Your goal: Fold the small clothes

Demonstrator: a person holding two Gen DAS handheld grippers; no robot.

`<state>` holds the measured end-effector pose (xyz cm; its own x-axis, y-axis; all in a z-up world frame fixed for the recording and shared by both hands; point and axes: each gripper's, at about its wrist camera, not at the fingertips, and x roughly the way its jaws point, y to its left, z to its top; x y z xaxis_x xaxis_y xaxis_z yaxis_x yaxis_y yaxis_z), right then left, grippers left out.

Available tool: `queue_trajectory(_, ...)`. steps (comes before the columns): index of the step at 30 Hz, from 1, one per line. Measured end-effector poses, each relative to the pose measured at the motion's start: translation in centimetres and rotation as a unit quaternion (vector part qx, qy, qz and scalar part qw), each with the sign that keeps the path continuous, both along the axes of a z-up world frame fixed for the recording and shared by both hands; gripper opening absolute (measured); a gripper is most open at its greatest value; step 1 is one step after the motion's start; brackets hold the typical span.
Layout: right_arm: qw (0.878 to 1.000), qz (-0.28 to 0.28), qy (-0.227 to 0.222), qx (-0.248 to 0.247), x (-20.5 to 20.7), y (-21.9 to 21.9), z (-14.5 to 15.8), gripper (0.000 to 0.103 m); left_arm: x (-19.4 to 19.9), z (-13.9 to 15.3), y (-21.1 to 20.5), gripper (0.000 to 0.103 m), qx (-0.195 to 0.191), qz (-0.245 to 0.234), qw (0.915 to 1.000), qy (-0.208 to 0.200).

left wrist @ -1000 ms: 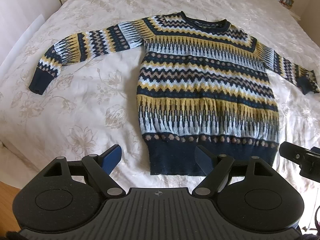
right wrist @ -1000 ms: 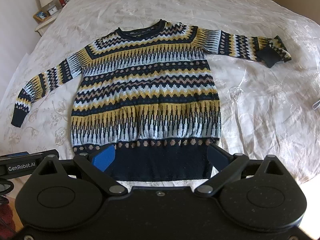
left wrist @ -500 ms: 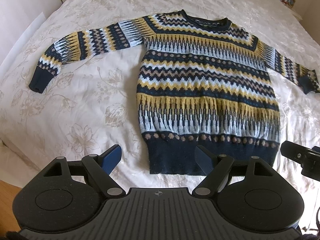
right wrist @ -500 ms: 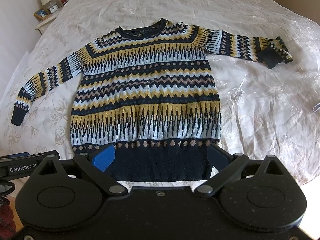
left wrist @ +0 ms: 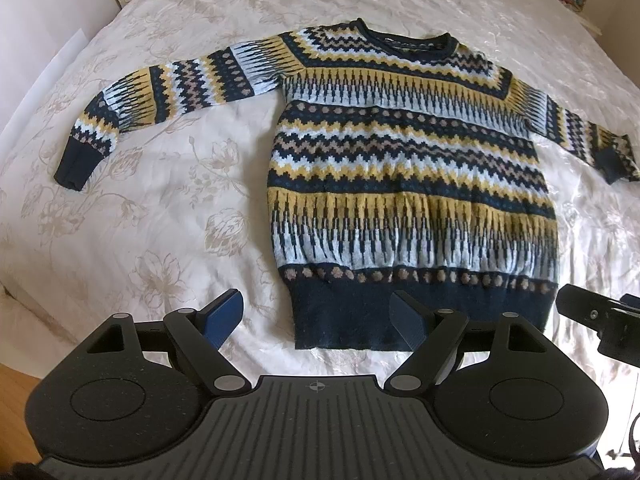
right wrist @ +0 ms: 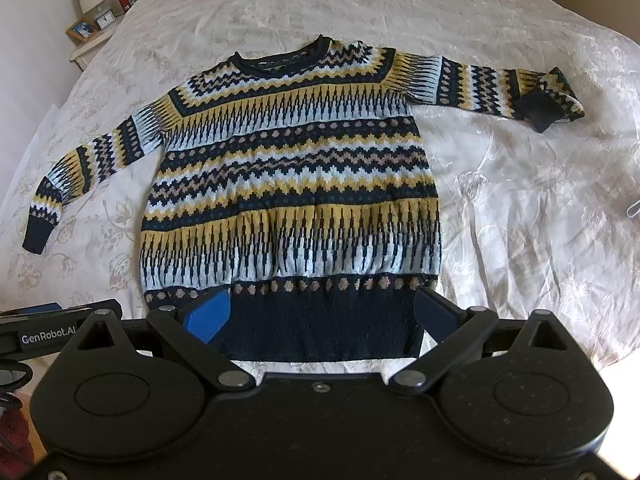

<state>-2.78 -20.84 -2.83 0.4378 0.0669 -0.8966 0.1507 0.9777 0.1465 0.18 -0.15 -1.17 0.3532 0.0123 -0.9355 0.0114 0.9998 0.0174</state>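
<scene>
The patterned sweater (left wrist: 408,176) lies flat on the bed (left wrist: 160,208), face up, both sleeves spread out to the sides; folding looks not yet begun. The left gripper (left wrist: 318,318) and right gripper (right wrist: 324,314) hover above the dark hem, jaws wide and empty. The next move likely calls for bringing a sleeve across the body.

Navy, mustard, pale-blue and tan zigzag-patterned knitted sweater (left wrist: 408,176) (right wrist: 292,200): lies flat, unfolded, front up. Navy ribbed hem at the near side, round collar at the far side. Both sleeves spread outward; right sleeve's cuff end is turned back on itself.
</scene>
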Motion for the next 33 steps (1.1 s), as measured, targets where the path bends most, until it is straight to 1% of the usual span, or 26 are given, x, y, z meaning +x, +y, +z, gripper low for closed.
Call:
queue_trajectory(10, 1.000, -0.001, 0.001, 0.002, -0.1, 0.1, -0.1, 0.099, 0.0, 0.0, 0.0, 0.080, -0.001, 0.001, 1.0000, -0.002)
queue_trajectory(14, 1.000, -0.002, -0.009, 0.011, 0.0, 0.2, 0.1, 0.099, 0.2, 0.0, 0.2, 0.080, -0.005, 0.003, 1.0000, -0.004)
queue_trajectory(18, 1.000, 0.003, -0.027, 0.008, 0.1, 0.3, 0.6, 0.099, 0.3, 0.3, 0.2, 0.080, -0.016, 0.001, 0.9998, -0.014)
queue_trajectory(20, 0.999, 0.009, -0.041, 0.001, 0.3, 0.4, 1.1, 0.099, 0.5, 0.7, 0.2, 0.080, -0.027, -0.001, 0.9993, -0.026)
queue_trajectory(23, 0.997, 0.015, -0.073, -0.014, 0.5, 0.4, 1.9, 0.099, 0.7, 1.4, 0.2, 0.080, -0.038, 0.003, 0.9978, -0.054)
queue_trajectory(26, 0.995, 0.008, -0.095, -0.040, 1.0, 0.4, 2.8, 0.100, 1.1, 2.2, 0.1, 0.080, -0.050, 0.012, 0.9950, -0.086)
queue_trajectory(27, 0.994, 0.004, -0.100, -0.048, 1.2, 0.3, 3.0, 0.102, 1.3, 2.5, 0.0, 0.080, -0.054, 0.014, 0.9940, -0.095)
queue_trajectory(29, 0.992, -0.006, -0.111, -0.060, 1.8, -0.2, 3.4, 0.102, 1.8, 2.9, -0.1, 0.080, -0.060, 0.017, 0.9916, -0.113)
queue_trajectory(31, 0.990, -0.014, -0.125, -0.060, 2.3, -0.9, 3.8, 0.102, 2.1, 3.3, -0.4, 0.080, -0.064, 0.020, 0.9889, -0.133)
queue_trajectory(33, 0.988, -0.019, -0.143, -0.048, 2.7, -1.9, 4.0, 0.102, 2.5, 3.6, -0.9, 0.080, -0.069, 0.021, 0.9854, -0.154)
